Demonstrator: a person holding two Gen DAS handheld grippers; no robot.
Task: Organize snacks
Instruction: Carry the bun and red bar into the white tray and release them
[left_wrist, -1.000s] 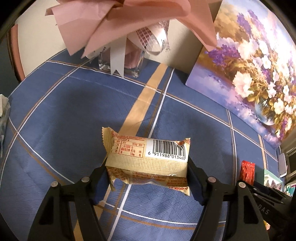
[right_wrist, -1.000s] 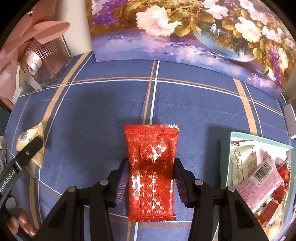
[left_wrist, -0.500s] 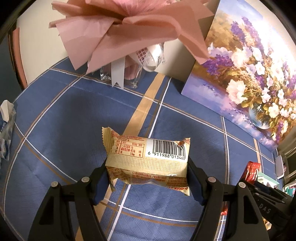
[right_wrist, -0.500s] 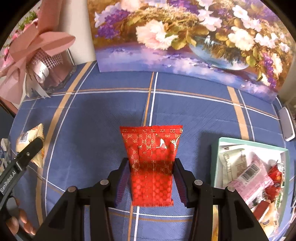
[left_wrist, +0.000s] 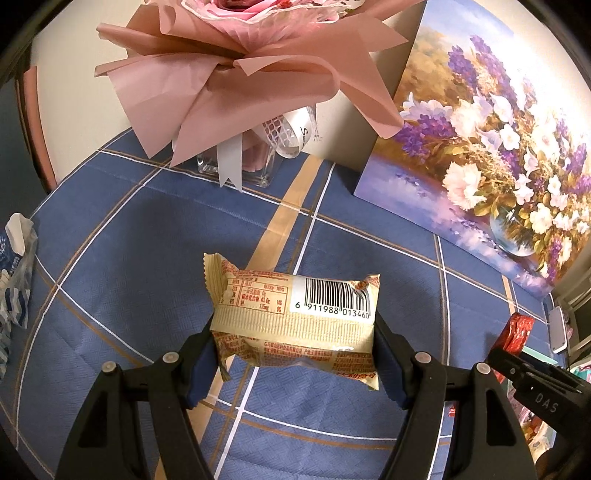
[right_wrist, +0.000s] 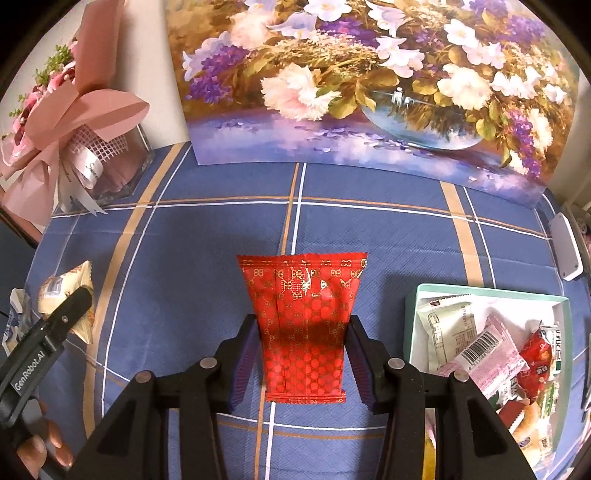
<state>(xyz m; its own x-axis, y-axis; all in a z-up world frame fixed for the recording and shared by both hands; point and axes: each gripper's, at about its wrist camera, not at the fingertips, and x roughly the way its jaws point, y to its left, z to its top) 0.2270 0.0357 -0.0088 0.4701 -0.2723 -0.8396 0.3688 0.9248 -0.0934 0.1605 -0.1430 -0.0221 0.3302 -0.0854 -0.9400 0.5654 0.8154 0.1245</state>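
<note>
Two snacks are gripped above the blue tablecloth (right_wrist: 369, 229): the left gripper (left_wrist: 295, 343) clamps a cream snack packet (left_wrist: 295, 321) crosswise, and the right gripper (right_wrist: 301, 354) clamps a red snack packet (right_wrist: 304, 325) lengthwise, left of the mint box (right_wrist: 410, 314) of wrapped snacks (right_wrist: 476, 354). Behind the box leans a flower painting (right_wrist: 369, 85).

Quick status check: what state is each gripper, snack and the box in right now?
Left gripper: shut on the beige snack pack.
Right gripper: shut on the red snack pack.
Teal box: open, holding several snack packs.
Blue-white wrapper: crumpled, at table edge.
</note>
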